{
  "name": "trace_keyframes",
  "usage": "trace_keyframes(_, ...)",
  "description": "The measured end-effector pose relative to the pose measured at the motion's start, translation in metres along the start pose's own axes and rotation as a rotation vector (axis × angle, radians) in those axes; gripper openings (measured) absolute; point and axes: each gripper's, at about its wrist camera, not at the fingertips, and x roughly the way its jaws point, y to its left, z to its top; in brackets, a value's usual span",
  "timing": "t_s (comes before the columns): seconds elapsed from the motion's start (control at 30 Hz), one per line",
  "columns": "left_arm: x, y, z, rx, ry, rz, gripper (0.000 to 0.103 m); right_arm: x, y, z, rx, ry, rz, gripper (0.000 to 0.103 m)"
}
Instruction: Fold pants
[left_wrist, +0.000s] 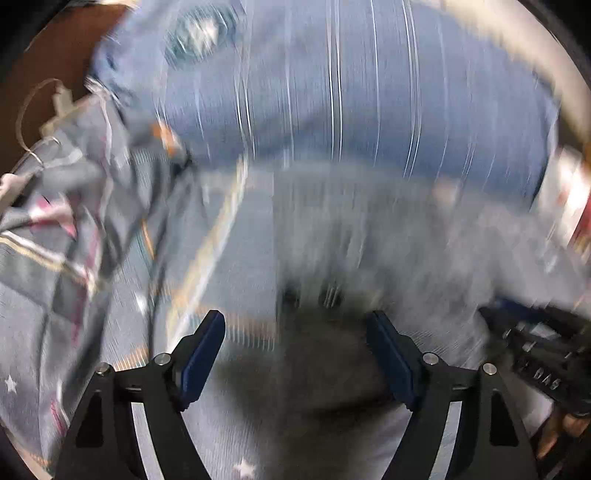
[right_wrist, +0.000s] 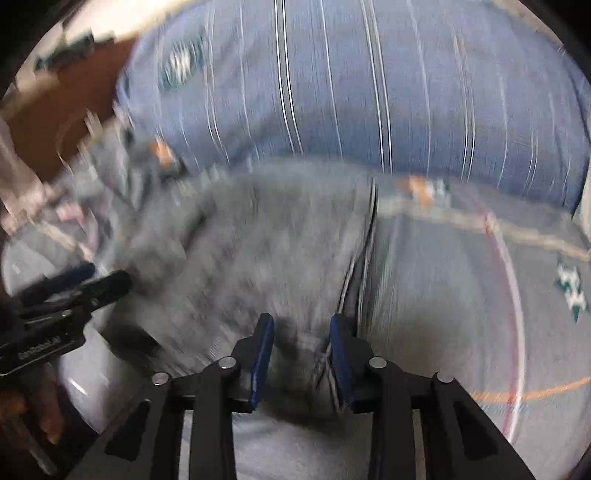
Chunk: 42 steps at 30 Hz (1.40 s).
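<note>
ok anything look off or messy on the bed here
Nothing looks damaged or spilled. The grey pants lie on the bedding; a rumpled patterned quilt is bunched at the left. Both views are too blurred for fine detail.

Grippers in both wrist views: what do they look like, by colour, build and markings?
The left gripper and the right gripper match: black angular finger arms with triangular cut-outs, silver round pivot bolts, and flat dark blue pads. Each body, seen from the other's camera, carries white lettering, too blurred to read.

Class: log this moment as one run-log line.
left tool: open | right tool: open | grey pants: on bed, unheld
</note>
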Motion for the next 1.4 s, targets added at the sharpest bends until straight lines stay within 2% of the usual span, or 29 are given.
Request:
trace_keyframes(0.03, 0.003, -0.001, -0.005, 0.002, -0.005, 0.005, 0.082, -0.004, 0.000, -0.002, -0.009, -0.042, -0.003, 0.041)
trace_keyframes(0.07, -0.002, 0.000, -0.005, -0.009, -0.031, 0.007, 0.082, -0.009, 0.002, -0.002, -0.010, -0.030, -0.008, 0.041)
trace_keyframes(0.1, -0.005, 0.000, -0.004, -0.009, -0.024, 0.012, 0.082, -0.014, 0.002, -0.001, -0.010, -0.023, -0.003, 0.043)
trace_keyframes(0.17, -0.017, -0.001, 0.000, -0.010, -0.025, 0.006, 0.081, -0.032, 0.002, 0.000, -0.018, -0.075, 0.008, 0.050)
trace_keyframes(0.23, -0.037, -0.002, 0.001, -0.001, -0.083, -0.004, 0.081, -0.049, -0.002, -0.003, 0.002, -0.133, 0.014, 0.062)
trace_keyframes(0.33, -0.045, -0.006, -0.005, 0.004, -0.124, 0.012, 0.081, -0.056, -0.001, -0.011, 0.011, -0.174, 0.036, 0.067)
trace_keyframes(0.4, -0.034, -0.008, -0.008, 0.016, -0.086, 0.020, 0.081, -0.035, -0.003, -0.015, 0.005, -0.117, 0.036, 0.068)
trace_keyframes(0.47, -0.009, -0.015, -0.015, 0.033, -0.008, 0.048, 0.083, -0.007, -0.009, -0.021, 0.016, -0.028, 0.018, 0.068)
trace_keyframes(0.53, -0.010, -0.012, -0.018, 0.000, -0.033, 0.035, 0.083, -0.008, -0.020, -0.025, 0.068, -0.062, 0.057, 0.074)
trace_keyframes(0.57, -0.012, -0.011, -0.017, -0.004, -0.032, 0.033, 0.083, -0.011, -0.022, -0.024, 0.078, -0.058, 0.063, 0.074)
trace_keyframes(0.77, -0.010, -0.015, -0.013, 0.009, -0.035, 0.053, 0.086, -0.038, -0.027, -0.017, 0.098, -0.223, 0.133, 0.074)
trace_keyframes(0.87, -0.006, -0.013, -0.015, -0.017, -0.046, 0.061, 0.092, -0.033, -0.031, -0.017, 0.117, -0.225, 0.165, 0.074)
trace_keyframes(1.03, -0.002, -0.006, -0.015, -0.061, -0.034, 0.048, 0.097, -0.032, -0.031, -0.017, 0.118, -0.227, 0.190, 0.075)
trace_keyframes(1.17, -0.003, -0.008, -0.014, -0.053, -0.038, 0.060, 0.097, -0.029, -0.030, -0.022, 0.123, -0.214, 0.173, 0.080)
trace_keyframes(1.23, -0.005, -0.008, -0.013, -0.054, -0.029, 0.064, 0.097, -0.025, -0.030, -0.025, 0.118, -0.200, 0.141, 0.087)
trace_keyframes(1.4, -0.037, -0.011, -0.015, -0.054, -0.051, 0.061, 0.097, -0.030, -0.027, -0.035, 0.097, -0.199, 0.053, 0.090)
